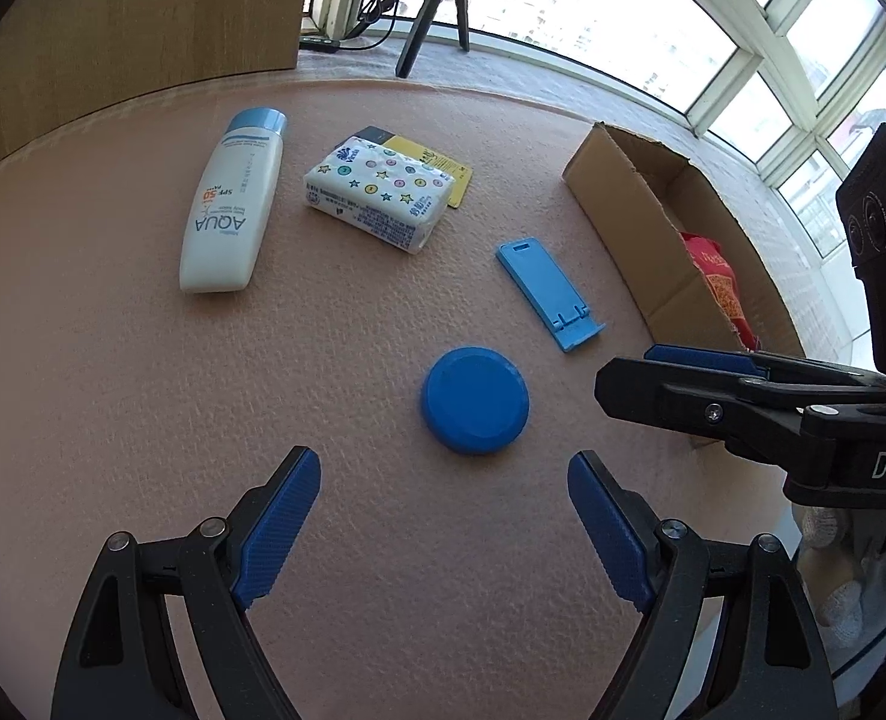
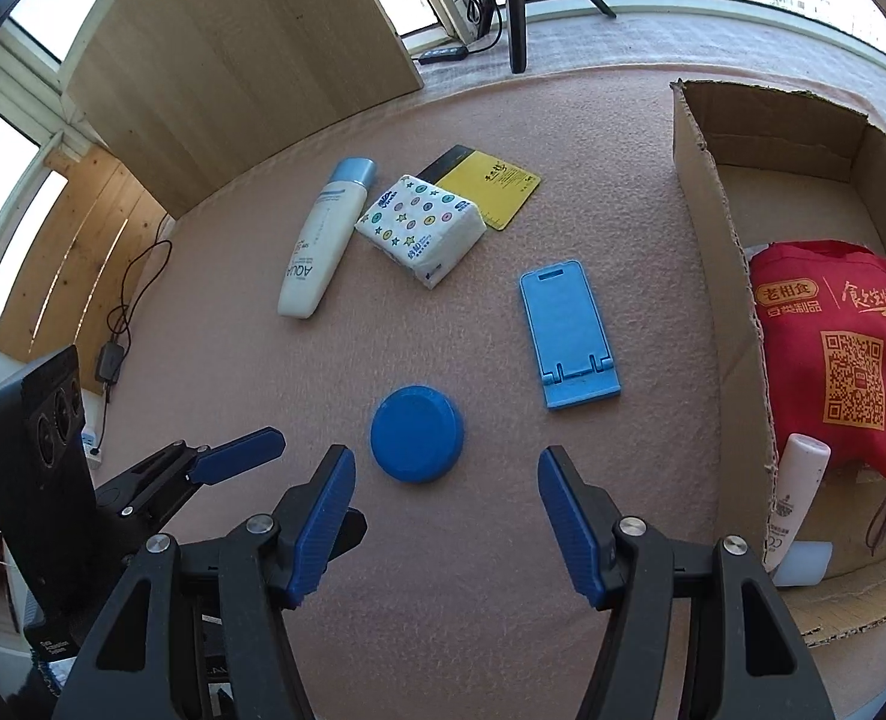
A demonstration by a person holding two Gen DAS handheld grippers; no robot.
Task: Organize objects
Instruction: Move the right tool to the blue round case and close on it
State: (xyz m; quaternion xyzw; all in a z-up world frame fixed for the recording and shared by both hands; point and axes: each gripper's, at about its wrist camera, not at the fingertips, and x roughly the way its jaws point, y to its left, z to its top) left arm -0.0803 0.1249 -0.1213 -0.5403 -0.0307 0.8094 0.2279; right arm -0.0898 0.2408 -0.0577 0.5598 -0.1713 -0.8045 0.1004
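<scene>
My left tool hangs with its fingers spread wide and nothing between them, and my right tool is spread just the same, both low over the pink surface. Just ahead of both lies the round blue lid. Beyond it rests the light blue phone stand, flat. Farther off, the tissue pack overlaps a yellow card, beside the white sunscreen bottle. The cardboard box to my right holds a red bag.
</scene>
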